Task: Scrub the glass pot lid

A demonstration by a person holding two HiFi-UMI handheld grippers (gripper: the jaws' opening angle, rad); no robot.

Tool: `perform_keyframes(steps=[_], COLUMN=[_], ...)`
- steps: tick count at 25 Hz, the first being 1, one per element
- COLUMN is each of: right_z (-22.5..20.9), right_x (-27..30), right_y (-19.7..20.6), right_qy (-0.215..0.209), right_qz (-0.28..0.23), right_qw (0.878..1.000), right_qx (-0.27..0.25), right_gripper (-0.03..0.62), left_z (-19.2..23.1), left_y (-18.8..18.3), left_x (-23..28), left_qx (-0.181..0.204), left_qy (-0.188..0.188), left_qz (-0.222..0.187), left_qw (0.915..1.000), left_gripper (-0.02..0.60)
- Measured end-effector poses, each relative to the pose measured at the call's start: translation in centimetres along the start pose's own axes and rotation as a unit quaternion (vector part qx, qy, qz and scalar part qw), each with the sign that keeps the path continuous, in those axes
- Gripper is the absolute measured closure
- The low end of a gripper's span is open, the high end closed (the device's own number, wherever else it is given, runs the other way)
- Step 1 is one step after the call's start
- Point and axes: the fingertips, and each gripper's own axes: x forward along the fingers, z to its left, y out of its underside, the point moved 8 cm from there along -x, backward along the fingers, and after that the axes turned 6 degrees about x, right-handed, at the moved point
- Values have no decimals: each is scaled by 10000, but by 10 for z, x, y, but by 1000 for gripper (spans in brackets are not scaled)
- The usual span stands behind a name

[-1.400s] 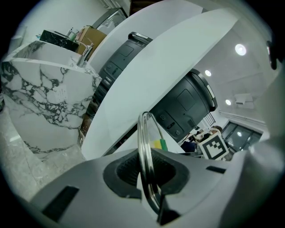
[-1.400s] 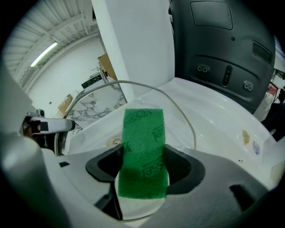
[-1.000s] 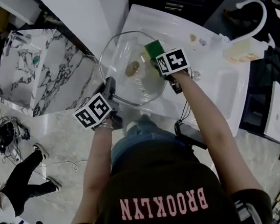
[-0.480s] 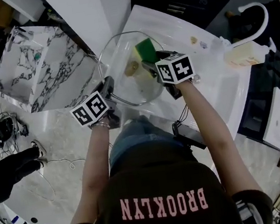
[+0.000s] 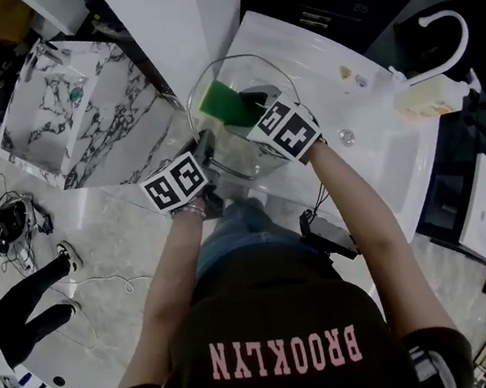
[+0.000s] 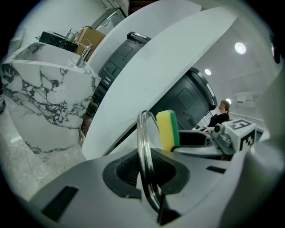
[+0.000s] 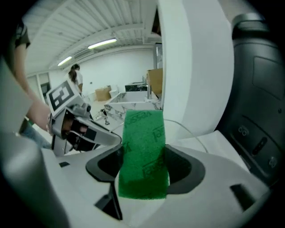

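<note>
Head view: the scrubbing looks started, not finished.
Your left gripper (image 5: 205, 145) pinches the lid (image 5: 273, 77) by its rim; your right gripper (image 5: 251, 105) squeezes the sponge (image 5: 225, 103) by the glass.

White faucet (image 5: 466, 34) arching over the sink (image 5: 391, 163) at the counter's right end, a yellowish bottle (image 5: 423, 100) just beside it. A marble-patterned block (image 5: 72, 123) stands off my left. Someone's dark-trousered legs (image 5: 25, 304) on the floor, cables (image 5: 11, 235) near them.
</note>
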Motion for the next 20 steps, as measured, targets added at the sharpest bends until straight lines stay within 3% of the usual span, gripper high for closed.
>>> perform_keyframes(steps=[5,9,14,20], right_z=[5,5,6,1], right_x=[7,12,27,40], right_y=[-6,-6,-4,-3], right_qy=[-116,-350,-565,-570], right_qz=[485,697,786,934], right_qw=[9905,9793,9746,9818], right_qx=[-1280,-1870,-2020,-1549], right_gripper=[313,313,315,315], left_z=[0,1,3,3], left_y=[0,-2,-4,-6], left_x=[0,1,-1,1], left_qx=[-39,-17,137,175], left_qy=[38,71,-67,-59], left_qz=[66,106,169,188], left_qw=[10000,9999,9997,9997], left_gripper=[545,545,546,546])
